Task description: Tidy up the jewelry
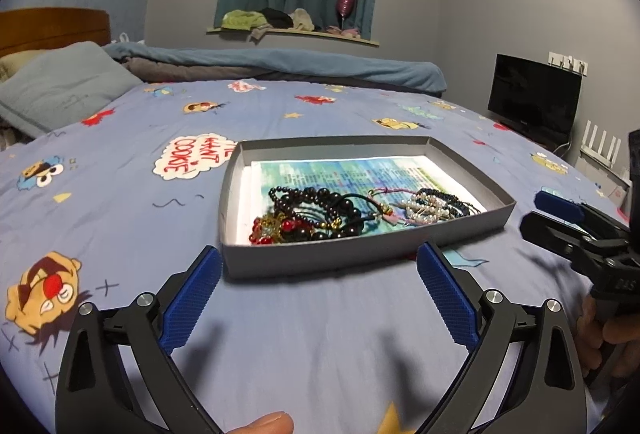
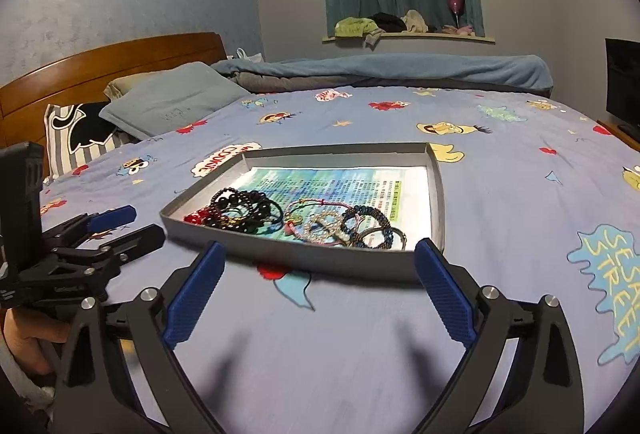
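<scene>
The left gripper (image 1: 320, 266) is held spread wide above the bedsheet (image 1: 120, 226), nothing being gripped between its blue pads (image 1: 192, 298), and its tips are seen just short of the near wall of a shallow grey tray (image 1: 304, 258). The right gripper (image 2: 320, 266) is likewise kept spread apart and empty, its pads (image 2: 444, 298) being placed near the tray's (image 2: 320, 258) front wall. Each gripper is also caught at the edge of the other's view, beside the tray. Inside the tray a printed paper sheet (image 1: 360, 169) is laid flat, and the jewelry is gathered on it toward the near side: dark beaded bracelets (image 1: 320, 205) with red beads (image 1: 264, 234) are heaped at the left, and pearl and braided bracelets (image 1: 432, 205) are piled just beside them at the right. A pillow (image 2: 172, 101) and a rolled blue blanket (image 2: 380, 69) are seen at the far side of the bed.
</scene>
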{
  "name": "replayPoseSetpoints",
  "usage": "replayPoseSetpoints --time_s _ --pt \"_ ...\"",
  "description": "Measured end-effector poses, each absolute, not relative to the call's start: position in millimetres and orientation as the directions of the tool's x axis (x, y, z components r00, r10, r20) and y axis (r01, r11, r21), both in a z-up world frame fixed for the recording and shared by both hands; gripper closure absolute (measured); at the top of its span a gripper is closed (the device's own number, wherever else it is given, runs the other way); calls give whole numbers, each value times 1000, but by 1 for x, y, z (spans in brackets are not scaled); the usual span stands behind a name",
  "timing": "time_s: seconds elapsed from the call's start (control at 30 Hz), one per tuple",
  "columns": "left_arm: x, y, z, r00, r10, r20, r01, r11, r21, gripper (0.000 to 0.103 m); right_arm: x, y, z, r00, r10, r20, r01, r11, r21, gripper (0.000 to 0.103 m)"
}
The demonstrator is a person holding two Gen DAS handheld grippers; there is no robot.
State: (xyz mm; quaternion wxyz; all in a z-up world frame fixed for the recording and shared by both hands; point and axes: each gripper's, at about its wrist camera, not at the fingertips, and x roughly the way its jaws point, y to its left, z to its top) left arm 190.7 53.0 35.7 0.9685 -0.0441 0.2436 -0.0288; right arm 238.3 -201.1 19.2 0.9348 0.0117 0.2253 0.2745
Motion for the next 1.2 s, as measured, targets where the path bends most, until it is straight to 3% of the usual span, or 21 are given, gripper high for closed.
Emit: replayPoseSetpoints --time_s 0.47,1.2 --pt "167 53 34 910 -37 -412 -3 995 -96 5 198 -203 17 787 513 -343 -516 852 91 6" --pt "165 52 33 914 -32 -404 -5 996 -90 5 196 -206 15 791 507 -342 -507 857 95 6"
